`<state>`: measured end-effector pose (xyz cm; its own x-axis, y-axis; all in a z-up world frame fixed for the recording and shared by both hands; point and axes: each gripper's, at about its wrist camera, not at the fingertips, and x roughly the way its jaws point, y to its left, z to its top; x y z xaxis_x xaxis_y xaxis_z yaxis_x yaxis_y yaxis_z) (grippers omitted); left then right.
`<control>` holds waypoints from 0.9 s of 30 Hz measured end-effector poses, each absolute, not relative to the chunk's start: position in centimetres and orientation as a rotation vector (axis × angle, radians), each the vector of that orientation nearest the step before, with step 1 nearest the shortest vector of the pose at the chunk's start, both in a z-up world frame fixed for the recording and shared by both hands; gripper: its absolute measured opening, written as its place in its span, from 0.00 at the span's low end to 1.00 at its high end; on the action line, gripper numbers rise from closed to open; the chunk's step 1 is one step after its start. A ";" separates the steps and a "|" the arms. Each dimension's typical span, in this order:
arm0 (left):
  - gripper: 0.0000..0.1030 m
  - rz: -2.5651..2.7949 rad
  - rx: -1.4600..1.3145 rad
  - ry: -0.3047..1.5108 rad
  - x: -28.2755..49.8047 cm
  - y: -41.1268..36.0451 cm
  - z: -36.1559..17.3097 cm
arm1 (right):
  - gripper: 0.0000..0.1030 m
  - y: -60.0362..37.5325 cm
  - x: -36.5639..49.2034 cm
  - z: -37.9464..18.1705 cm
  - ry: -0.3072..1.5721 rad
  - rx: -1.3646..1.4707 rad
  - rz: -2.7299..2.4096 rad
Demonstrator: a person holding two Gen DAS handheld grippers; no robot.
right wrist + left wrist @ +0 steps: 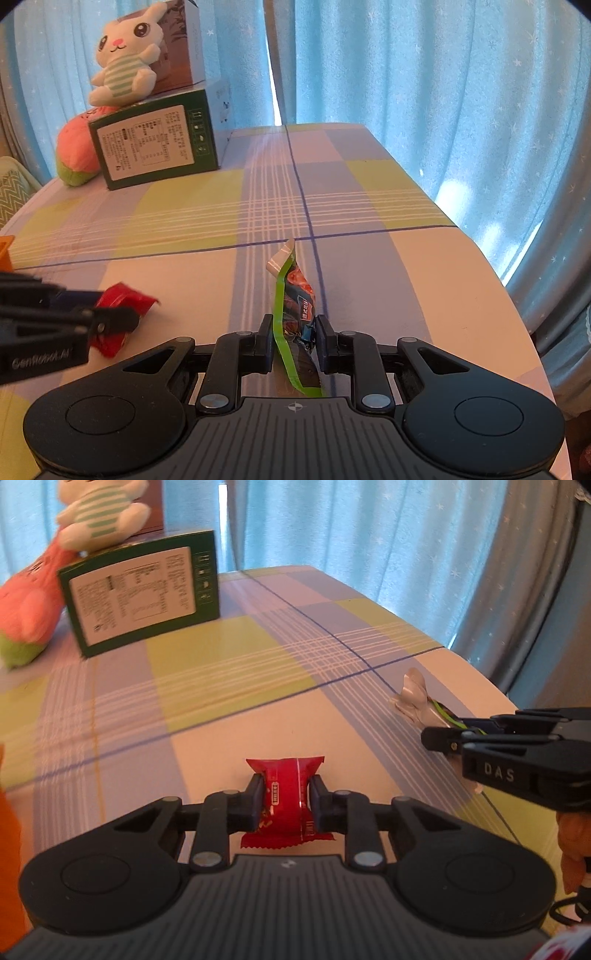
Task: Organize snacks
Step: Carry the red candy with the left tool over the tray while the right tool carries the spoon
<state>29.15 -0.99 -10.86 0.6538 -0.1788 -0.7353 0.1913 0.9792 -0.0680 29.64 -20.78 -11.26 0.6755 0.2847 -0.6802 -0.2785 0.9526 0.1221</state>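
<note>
My left gripper (286, 797) is shut on a red snack packet (286, 786), its pads pressing both sides just above the checked tablecloth (229, 657). The same red snack packet (118, 301) shows at the left of the right wrist view, held by the left gripper (107, 317). My right gripper (293, 334) is shut on a green-edged snack packet (295, 295) that stands on edge between its pads. In the left wrist view that right gripper (443, 738) reaches in from the right, with the packet's silvery end (412, 698) sticking out past its fingers.
A green box (155, 147) stands at the back left with a white rabbit plush (123, 70) on top and a pink plush (77, 147) beside it. An orange object (5, 251) sits at the left edge. Blue curtains (443, 92) hang behind; the table edge curves away on the right.
</note>
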 end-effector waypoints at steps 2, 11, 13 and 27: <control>0.22 -0.183 -0.013 0.832 27.6 -0.4 -10.3 | 0.22 -20.6 28.7 -10.8 0.765 0.010 0.325; 0.22 -0.072 -0.101 0.833 20.0 1.9 -7.8 | 0.22 -20.1 22.6 -8.0 0.751 0.017 0.331; 0.22 -0.060 -0.111 0.833 18.3 2.4 -7.2 | 0.22 -19.7 20.9 -7.3 0.749 0.008 0.331; 0.22 -0.027 -0.130 0.799 9.6 4.2 -2.8 | 0.22 -17.3 10.7 -3.4 0.735 -0.030 0.397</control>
<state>9.56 4.20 -2.81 0.6978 -0.0729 -0.7125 -0.0251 0.9917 -0.1260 10.74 -17.33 -3.40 0.6713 0.3416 -0.6578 -0.3627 0.9253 0.1104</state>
